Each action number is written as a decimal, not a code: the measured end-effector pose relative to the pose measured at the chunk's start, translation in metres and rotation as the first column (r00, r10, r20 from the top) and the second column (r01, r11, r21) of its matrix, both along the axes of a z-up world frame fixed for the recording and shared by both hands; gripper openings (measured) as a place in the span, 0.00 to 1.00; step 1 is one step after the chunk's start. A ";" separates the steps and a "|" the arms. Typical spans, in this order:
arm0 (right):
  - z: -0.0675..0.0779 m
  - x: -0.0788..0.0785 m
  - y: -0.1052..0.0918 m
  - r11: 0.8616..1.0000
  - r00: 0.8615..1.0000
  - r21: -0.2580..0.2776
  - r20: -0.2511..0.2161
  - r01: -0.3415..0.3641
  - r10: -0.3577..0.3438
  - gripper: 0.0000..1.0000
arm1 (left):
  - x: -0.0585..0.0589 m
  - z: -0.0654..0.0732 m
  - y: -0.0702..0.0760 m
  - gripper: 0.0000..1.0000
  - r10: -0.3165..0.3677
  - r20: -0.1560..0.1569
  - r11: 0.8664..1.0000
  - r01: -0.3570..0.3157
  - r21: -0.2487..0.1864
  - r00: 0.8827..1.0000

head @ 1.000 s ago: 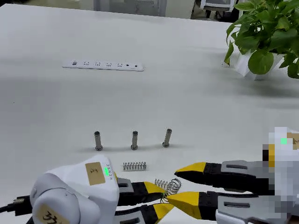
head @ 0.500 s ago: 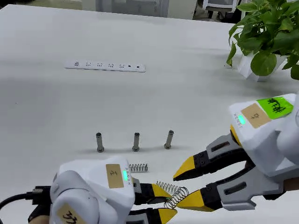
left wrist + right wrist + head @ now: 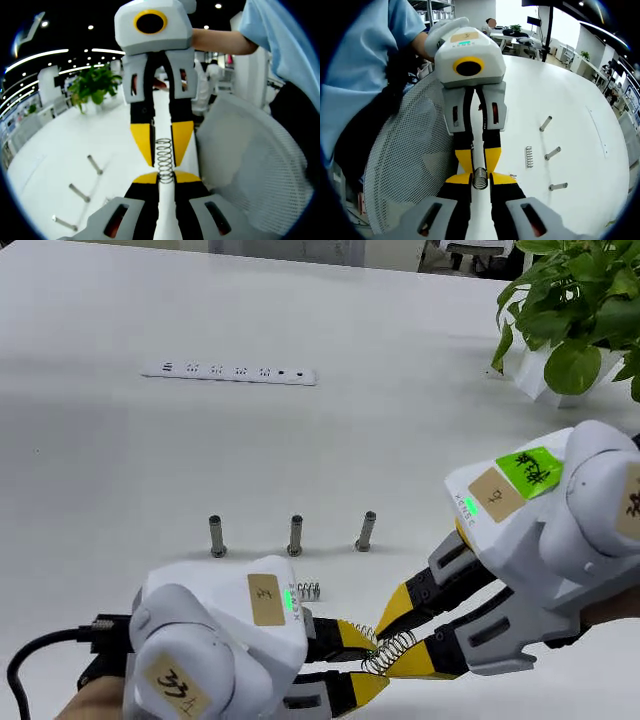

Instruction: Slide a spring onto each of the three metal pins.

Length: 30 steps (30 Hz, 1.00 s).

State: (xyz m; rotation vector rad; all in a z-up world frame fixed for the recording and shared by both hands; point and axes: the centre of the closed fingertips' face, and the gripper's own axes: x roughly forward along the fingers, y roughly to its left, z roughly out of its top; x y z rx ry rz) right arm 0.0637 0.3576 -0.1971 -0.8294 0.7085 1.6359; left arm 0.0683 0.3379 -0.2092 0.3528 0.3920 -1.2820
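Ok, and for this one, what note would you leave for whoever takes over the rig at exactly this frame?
Left gripper: shut on one end of a spring, held between the two grippers.
Right gripper: jaws stand on either side of that spring; whether they grip it is unclear.
Second spring lies on the table, just in front of the three pins, which stand in a row, all bare.
Done: no pin has a spring.
Left: all three pins. I cannot make out a third spring.
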 end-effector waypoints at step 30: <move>-0.003 -0.002 -0.002 0.999 1.000 -0.042 -0.023 -0.017 0.016 0.13 | 0.000 -0.002 -0.003 0.10 -0.014 -0.008 1.000 0.014 0.011 1.000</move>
